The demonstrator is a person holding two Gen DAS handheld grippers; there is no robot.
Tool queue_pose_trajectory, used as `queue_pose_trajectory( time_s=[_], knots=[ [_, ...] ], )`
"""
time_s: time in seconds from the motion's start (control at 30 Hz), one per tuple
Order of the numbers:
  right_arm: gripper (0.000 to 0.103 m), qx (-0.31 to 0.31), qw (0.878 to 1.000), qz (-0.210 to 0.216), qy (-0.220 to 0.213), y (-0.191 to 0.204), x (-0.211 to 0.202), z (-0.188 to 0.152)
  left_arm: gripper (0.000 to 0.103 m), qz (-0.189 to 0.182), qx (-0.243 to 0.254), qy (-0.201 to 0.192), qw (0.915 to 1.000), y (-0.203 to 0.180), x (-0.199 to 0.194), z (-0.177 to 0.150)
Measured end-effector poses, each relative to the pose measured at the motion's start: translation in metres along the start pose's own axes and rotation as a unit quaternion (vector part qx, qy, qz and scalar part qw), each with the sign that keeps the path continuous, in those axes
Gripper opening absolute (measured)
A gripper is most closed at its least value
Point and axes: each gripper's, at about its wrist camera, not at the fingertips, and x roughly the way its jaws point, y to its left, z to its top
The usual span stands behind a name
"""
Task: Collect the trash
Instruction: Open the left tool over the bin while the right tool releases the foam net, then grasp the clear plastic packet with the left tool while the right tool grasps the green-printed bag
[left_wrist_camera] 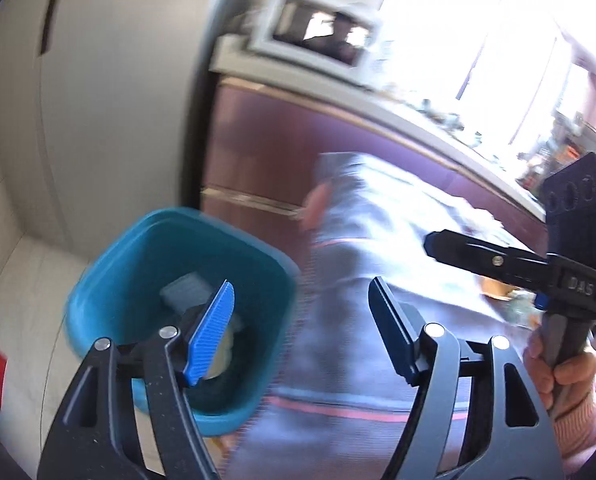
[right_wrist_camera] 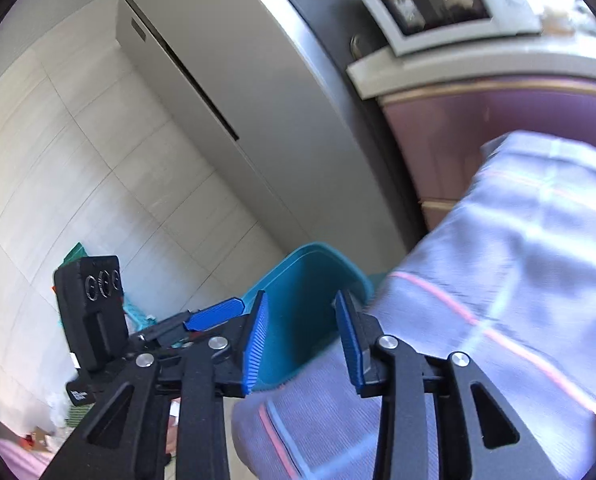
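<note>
1. A tall pale fridge (right_wrist_camera: 258, 128) rises well beyond both grippers, filling the far left of the left wrist view.
2. A table draped in a lilac-grey cloth (left_wrist_camera: 362, 248) with thin pink stripes lies straight ahead of the left gripper and under its right finger. In the right wrist view the cloth spreads below and to the right of the fingers.
3. A purple cabinet (left_wrist_camera: 282, 140) with a pale worktop stands behind the table. A white microwave (right_wrist_camera: 446, 0) sits on that worktop, far above the tips.
4. A teal bin (left_wrist_camera: 178, 280) stands on the pale floor, just beyond and below the left finger of the left gripper. From the right gripper it shows between the two fingers, close ahead at the table's edge.
5. The trash (left_wrist_camera: 194, 300) lies inside the bin: a grey piece, and something pale partly hidden behind the blue pad. What it is cannot be told through the blur.
6. The left gripper (left_wrist_camera: 298, 320) has its jaws spread wide, with nothing between them.
7. The right gripper (right_wrist_camera: 302, 344) has its jaws partly apart and grips nothing. In the left wrist view it reaches in from the right, carried by a hand (left_wrist_camera: 554, 368) in a pink sleeve.
</note>
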Motion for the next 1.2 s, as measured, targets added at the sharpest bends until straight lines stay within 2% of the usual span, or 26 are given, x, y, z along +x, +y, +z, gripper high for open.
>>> queue_pose_trajectory(
  time_s=[0.23, 0.4, 0.57, 0.77, 0.9, 1.2],
  knots=[
    [0.037, -0.004, 0.995, -0.072, -0.062, -0.024, -0.086, -0.021, 0.071, -0.094, 0.058, 0.011, 0.9938, -0.083, 0.01, -0.003],
    [0.039, 0.016, 0.986, -0.135, -0.101, -0.047, -0.142, -0.043, 0.071, -0.15, 0.085, 0.049, 0.9839, -0.14, 0.036, -0.016],
    [0.042, 0.043, 0.97, -0.2, -0.129, -0.072, -0.188, -0.069, 0.071, -0.193, 0.1, 0.095, 0.9713, -0.185, 0.063, -0.034],
    [0.049, 0.09, 0.952, -0.253, -0.147, -0.108, -0.229, -0.097, 0.071, -0.213, 0.113, 0.141, 0.9603, -0.223, 0.094, -0.054],
    [0.05, 0.122, 0.946, -0.261, -0.15, -0.129, -0.242, -0.11, 0.071, -0.21, 0.115, 0.165, 0.9569, -0.241, 0.116, -0.058],
    [0.053, 0.136, 0.952, -0.239, -0.133, -0.145, -0.236, -0.119, 0.072, -0.212, 0.101, 0.19, 0.9533, -0.259, 0.143, -0.049]
  ],
)
